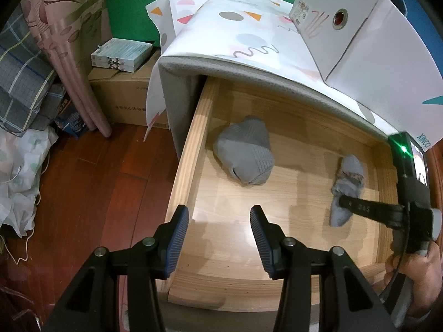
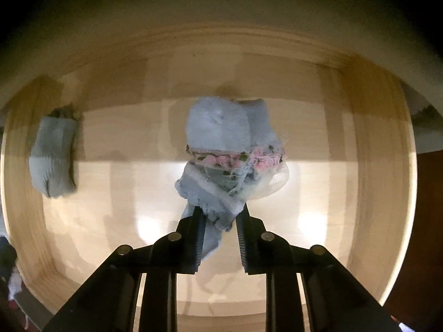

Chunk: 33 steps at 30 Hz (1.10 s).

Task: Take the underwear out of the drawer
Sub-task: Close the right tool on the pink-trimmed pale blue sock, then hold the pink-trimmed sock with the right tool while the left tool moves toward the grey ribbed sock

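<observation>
My left view is sharp; glare whitens the drawer [image 1: 277,221] floor. Right view blurs, corners black.

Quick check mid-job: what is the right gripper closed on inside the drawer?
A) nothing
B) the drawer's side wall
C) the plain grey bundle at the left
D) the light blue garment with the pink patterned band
D: in the right wrist view the right gripper has its jaws pinched on an end of the light blue garment, while the grey bundle lies apart at the left of the drawer.
</observation>
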### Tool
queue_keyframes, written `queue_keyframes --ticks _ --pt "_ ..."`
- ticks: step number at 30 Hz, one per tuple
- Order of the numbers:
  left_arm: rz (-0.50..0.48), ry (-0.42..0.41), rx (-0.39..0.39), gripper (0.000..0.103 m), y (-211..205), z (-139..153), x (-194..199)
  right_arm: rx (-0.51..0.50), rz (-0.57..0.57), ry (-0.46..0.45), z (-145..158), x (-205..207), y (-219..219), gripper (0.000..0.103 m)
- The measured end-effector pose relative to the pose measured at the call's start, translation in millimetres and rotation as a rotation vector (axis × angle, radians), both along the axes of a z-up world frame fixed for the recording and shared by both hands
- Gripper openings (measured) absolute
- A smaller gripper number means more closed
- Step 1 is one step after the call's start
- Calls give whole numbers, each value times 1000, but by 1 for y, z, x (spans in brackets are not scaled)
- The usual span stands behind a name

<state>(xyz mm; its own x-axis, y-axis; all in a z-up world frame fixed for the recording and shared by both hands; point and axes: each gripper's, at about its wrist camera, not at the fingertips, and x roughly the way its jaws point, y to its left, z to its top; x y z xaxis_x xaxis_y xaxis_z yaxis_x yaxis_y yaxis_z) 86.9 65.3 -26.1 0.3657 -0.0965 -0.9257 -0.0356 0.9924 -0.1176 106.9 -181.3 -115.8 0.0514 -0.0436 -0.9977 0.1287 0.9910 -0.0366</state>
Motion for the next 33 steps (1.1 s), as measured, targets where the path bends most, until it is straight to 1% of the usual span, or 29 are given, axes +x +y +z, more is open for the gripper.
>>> queue_keyframes --ticks 3,6,7,9,12,13,20,23,25,27,33 --pt "-2 3 5 47 -1 -1 0 25 -2 30 1 -4 -8 18" --pt "2 7 7 47 0 -1 0 -13 38 77 1 -9 -14 17" --pt "3 6 7 47 0 -1 0 -2 28 96 -2 -13 -20 17" --pt "5 7 9 47 0 -1 0 23 7 98 -1 -17 -29 17" --pt "2 12 15 47 -1 -1 1 17 12 115 2 -22 -38 17" --pt "2 13 18 47 -1 -1 1 17 14 121 3 -18 -35 16" --pt "2 18 32 47 -3 -3 0 28 20 159 6 -26 -42 15" --pt "2 24 36 47 -3 -4 1 25 37 178 4 -15 -35 15" --pt "2 28 37 47 -3 -4 1 32 41 189 7 -16 -31 11" --pt "-3 34 38 47 -4 -5 2 46 53 204 7 9 -40 11" --pt "-17 66 47 47 -7 -10 4 51 69 244 4 27 -29 12"
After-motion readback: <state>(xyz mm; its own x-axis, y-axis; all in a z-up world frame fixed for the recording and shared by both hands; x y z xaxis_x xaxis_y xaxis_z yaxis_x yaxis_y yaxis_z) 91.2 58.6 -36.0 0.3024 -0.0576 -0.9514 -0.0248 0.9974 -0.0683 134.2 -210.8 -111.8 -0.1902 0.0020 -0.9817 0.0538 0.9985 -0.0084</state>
